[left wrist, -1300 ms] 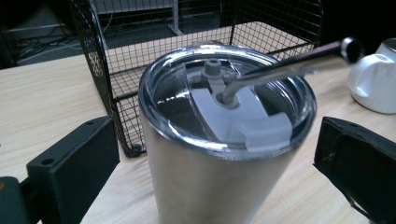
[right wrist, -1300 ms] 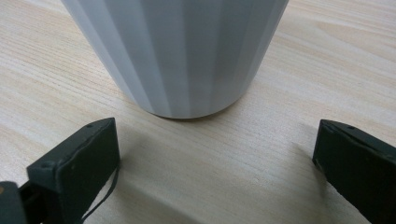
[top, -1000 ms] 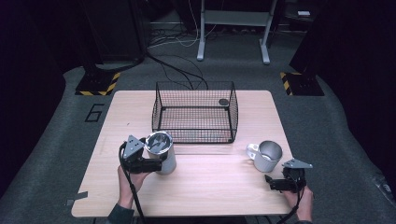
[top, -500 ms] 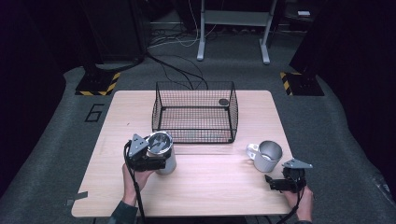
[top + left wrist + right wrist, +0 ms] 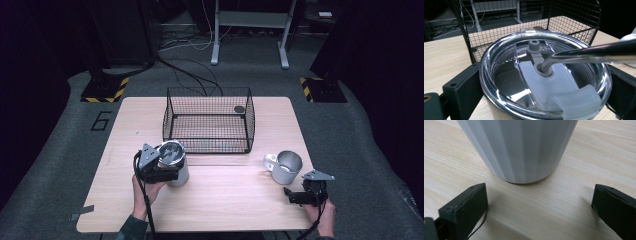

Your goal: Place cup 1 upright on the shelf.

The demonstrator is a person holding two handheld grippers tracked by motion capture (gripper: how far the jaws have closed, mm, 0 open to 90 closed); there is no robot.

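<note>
the left gripper [image 5: 167, 170] is clamped on the tumbler [image 5: 172, 162], a jaw on each side of it just under the clear lid [image 5: 544, 75]. a metal straw [image 5: 594, 53] runs out of the lid's grey plug to the right in the left gripper view. the tumbler stands upright on the table [image 5: 225, 200], just in front of the near left corner of the wire basket [image 5: 207, 120]; whether it touches the wire is hard to tell from the high view.

the right gripper [image 5: 292, 196] sits low near the table's front right edge, its jaws spread wide with nothing between them. the mug [image 5: 285, 166] stands just beyond it, apart from the jaws, its handle pointing left in the high view. in the right gripper view its white ribbed wall [image 5: 519, 147] rises just past the jaw tips.

bare wood lies between tumbler and mug and along the front edge. farther off, the basket is open at the top, with a small dark round thing [image 5: 239, 109] at its far right corner.
</note>
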